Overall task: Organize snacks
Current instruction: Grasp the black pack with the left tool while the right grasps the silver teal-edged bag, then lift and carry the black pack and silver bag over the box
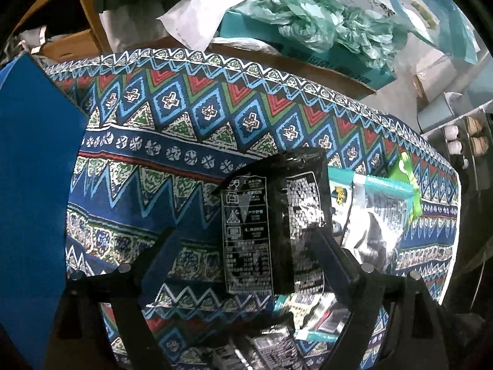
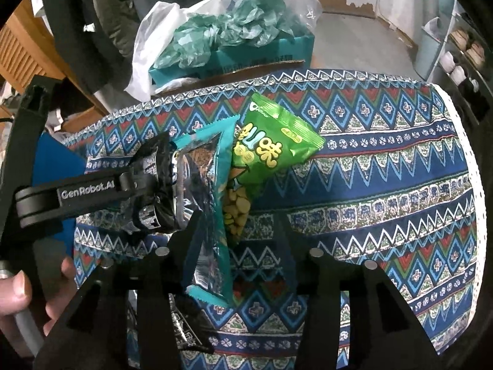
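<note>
My left gripper has its fingers spread wide with a black snack packet standing between them; contact with the packet is not visible. In the right wrist view the left gripper is at that black packet. My right gripper is open around a teal-and-silver snack packet that lies on the patterned tablecloth. A green snack bag lies just beyond it, overlapping it. The teal packet and green bag also show in the left wrist view.
A blue flat object stands at the table's left. More snack packets lie under the left gripper. Behind the table sit a teal box with green tissue paper, plastic bags and a wooden cabinet. A shoe rack is right.
</note>
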### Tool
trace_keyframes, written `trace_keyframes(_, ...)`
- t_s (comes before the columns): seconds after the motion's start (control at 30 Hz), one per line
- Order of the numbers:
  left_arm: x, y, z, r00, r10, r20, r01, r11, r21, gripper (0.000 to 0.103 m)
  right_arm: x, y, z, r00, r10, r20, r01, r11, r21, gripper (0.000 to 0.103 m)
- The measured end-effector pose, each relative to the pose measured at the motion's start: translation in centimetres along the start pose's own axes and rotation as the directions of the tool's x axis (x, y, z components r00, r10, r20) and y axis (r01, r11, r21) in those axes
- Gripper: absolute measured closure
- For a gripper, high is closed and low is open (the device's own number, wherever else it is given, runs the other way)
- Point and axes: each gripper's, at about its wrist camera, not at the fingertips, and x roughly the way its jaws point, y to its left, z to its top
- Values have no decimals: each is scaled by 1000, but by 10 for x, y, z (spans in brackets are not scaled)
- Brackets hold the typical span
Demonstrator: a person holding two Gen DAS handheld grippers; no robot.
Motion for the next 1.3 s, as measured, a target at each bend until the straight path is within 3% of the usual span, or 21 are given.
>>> trace_keyframes(0.33,4,0,3,995,-90,-32,88,994,-60,14,4,0,1,1000,-3,-1,3,1000,-3,57)
trace_keyframes(0.6,20,-11,-2,995,-92,-43,91,995,-29,14,7,0,1,1000,0,-7,0,1000,-5,57)
trace_keyframes(0.67,22,-8,-3,992,-121,-34,119,992,-35,23,7,-1,0,1000,-2,-8,1,1000,-7,57)
trace_keyframes(0.73,19,-6,-5,993,-113,-17,113,994,-11,39,7,-1,0,1000,1,-9,-1,1000,-5,57)
trace_keyframes(0.9,13,4,-7,993,-114,-7,114,993,29,41,10,3,1,1000,2,-10,-2,1000,-14,56)
trace_keyframes(0.97,9,11,-9,994,-110,-3,110,993,29,41,11,7,1,1000,3,-8,-3,1000,-21,47)
trace_keyframes(1.13,-5,29,-17,996,-93,10,93,995,30,41,18,22,4,1000,-12,-4,12,999,-47,40)
trace_keyframes(1.3,-20,47,-17,996,-74,47,72,997,38,41,31,39,7,999,-33,-18,32,997,-76,40)
